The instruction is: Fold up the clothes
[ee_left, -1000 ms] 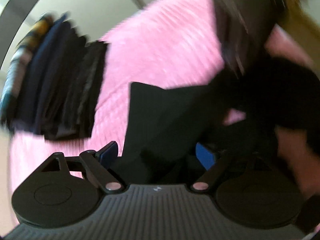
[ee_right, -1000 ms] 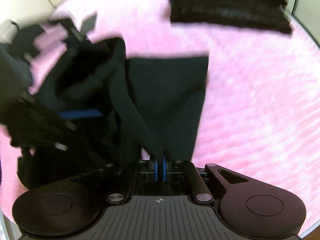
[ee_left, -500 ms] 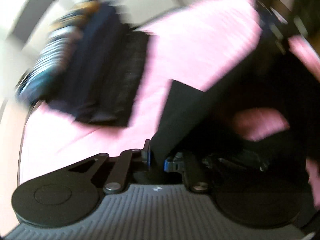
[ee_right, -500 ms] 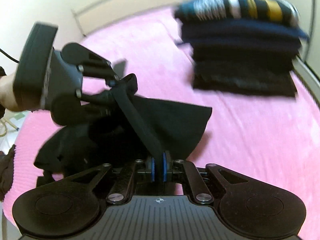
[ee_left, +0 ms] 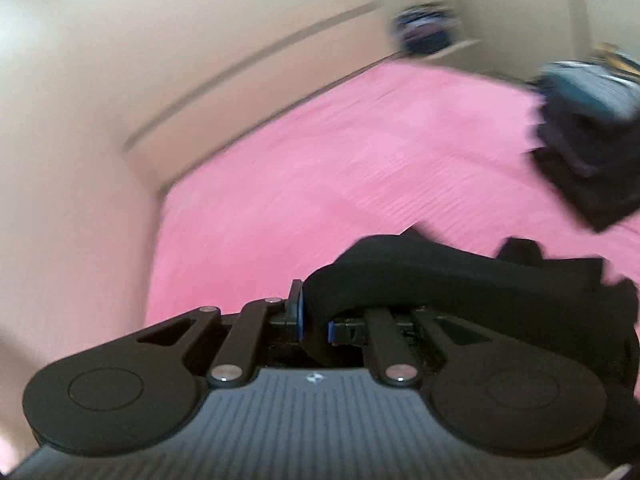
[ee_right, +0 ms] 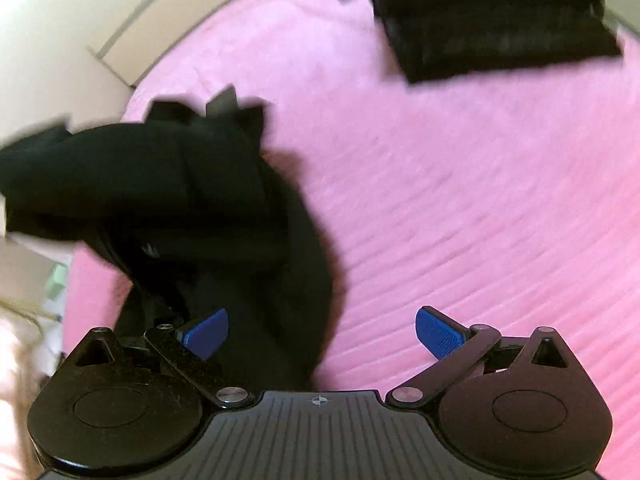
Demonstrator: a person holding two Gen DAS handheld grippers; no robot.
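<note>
A black garment (ee_left: 440,276) is bunched in my left gripper (ee_left: 314,320), whose blue-padded jaws are shut on a thick fold of it; the cloth trails off to the right. In the right wrist view the same black garment (ee_right: 180,200) hangs crumpled at the left over the pink bedspread (ee_right: 460,200). My right gripper (ee_right: 322,330) stands open, its blue pads wide apart, with the left pad (ee_right: 208,330) against the cloth and nothing pinched between them.
A stack of folded dark clothes (ee_right: 492,28) lies at the far right of the bed, also blurred as the stack (ee_left: 588,148) in the left view. A beige wall and headboard (ee_left: 160,80) border the bed at left.
My right gripper has let go of the black garment and opened wide. The left gripper, still shut on the cloth, has swung so that the wall and bed corner fill its view.
</note>
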